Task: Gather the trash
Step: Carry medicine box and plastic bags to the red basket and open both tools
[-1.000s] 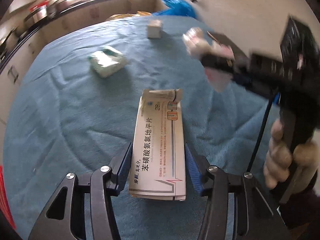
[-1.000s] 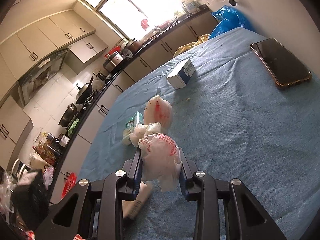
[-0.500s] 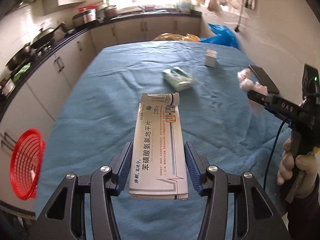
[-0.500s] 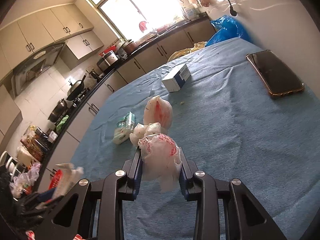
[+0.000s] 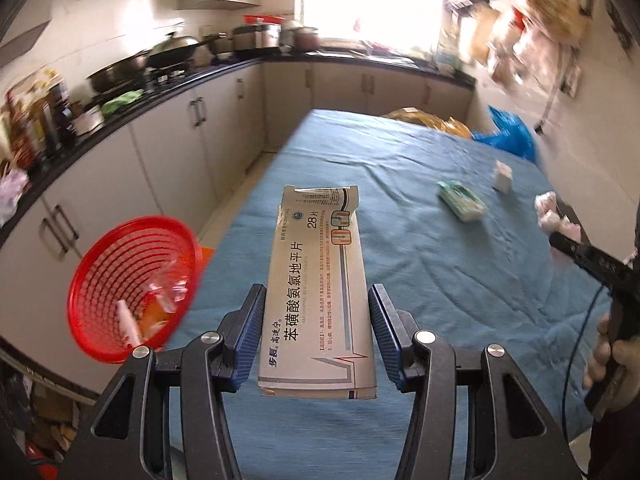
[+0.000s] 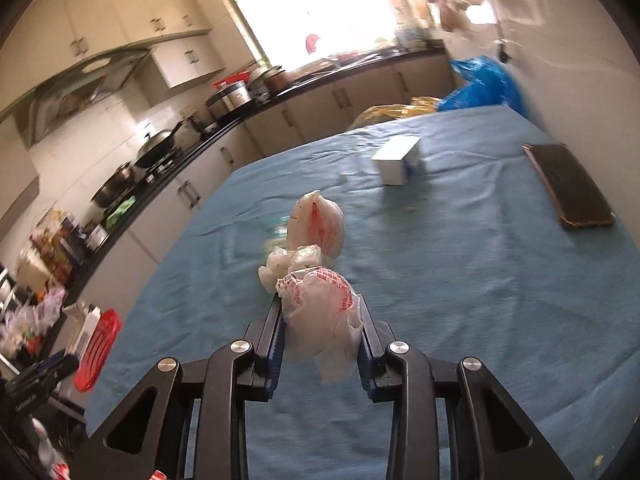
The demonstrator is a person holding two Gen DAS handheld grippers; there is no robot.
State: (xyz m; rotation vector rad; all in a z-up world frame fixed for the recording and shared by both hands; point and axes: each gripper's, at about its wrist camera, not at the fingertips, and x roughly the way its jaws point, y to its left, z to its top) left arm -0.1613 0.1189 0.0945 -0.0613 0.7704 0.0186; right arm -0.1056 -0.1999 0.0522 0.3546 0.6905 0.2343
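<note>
Fingers (image 5: 248,328) around flattened white medicine box (image 5: 316,304)

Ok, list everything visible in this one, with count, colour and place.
Medicine box: one, white, held above the table.
Plastic bag: one, white and red, held above the table.
Basket: one, red, off the table's near left edge, scraps inside.
Tissue pack: one, green-white, mid table.
Small carton: one, white-blue, far table.
Phone: one, dark, table's right side.
Tablecloth: one, blue.
Pots: several, on the counter.
Left hand-held gripper: shut on the box.
Right hand-held gripper: shut on the bag.
</note>
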